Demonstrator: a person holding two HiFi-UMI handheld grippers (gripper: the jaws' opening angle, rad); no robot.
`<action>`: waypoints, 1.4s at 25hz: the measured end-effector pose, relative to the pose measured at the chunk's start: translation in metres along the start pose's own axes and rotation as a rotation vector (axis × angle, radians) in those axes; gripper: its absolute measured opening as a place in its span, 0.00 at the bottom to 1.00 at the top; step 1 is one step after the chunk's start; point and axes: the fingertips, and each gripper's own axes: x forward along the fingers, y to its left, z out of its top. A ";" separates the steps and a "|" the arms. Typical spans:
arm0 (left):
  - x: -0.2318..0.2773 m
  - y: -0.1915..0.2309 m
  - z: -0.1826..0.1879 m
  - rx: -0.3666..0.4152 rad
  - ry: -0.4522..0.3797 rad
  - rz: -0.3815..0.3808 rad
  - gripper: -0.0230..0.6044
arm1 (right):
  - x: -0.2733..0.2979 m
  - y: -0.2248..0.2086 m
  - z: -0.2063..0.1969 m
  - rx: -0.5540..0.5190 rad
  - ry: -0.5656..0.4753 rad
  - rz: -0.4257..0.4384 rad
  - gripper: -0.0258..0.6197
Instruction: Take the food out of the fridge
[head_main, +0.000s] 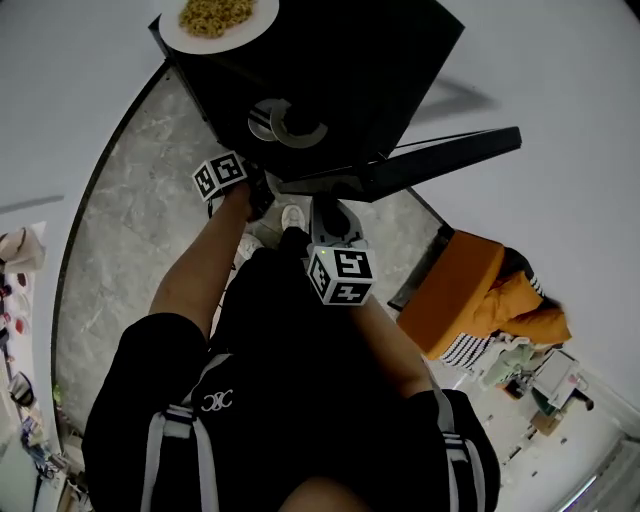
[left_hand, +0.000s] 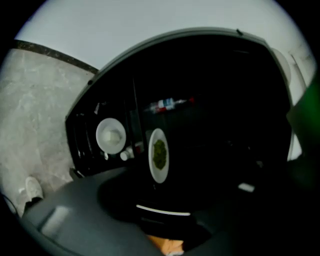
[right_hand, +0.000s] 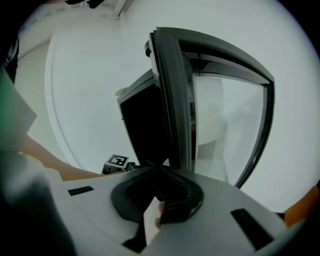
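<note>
A small black fridge (head_main: 330, 70) stands open in front of me, its door (head_main: 420, 160) swung out to the right. A plate of yellow food (head_main: 215, 15) rests on top of it. Inside, the left gripper view shows a white bowl (left_hand: 111, 135), a plate of green food (left_hand: 159, 155) and a bottle (left_hand: 167, 105). My left gripper (head_main: 255, 195) is at the fridge opening with its jaws apart and nothing between them. My right gripper (head_main: 332, 212) is shut and empty, low beside the door's edge (right_hand: 172, 100).
The floor is grey marble (head_main: 130, 230) with white walls around. An orange jacket (head_main: 470, 290) lies over something at the right, with assorted clutter (head_main: 540, 375) beyond it. My white shoes (head_main: 292, 215) are just in front of the fridge.
</note>
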 end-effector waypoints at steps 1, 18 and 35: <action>0.009 0.005 -0.001 0.002 0.019 0.010 0.35 | -0.001 -0.004 -0.002 0.013 0.000 -0.015 0.04; 0.053 0.019 -0.003 -0.191 0.116 -0.078 0.06 | -0.007 -0.003 -0.021 0.057 0.046 -0.032 0.04; -0.066 -0.021 0.011 -0.136 -0.020 -0.240 0.05 | 0.019 0.054 0.002 -0.144 -0.002 0.141 0.04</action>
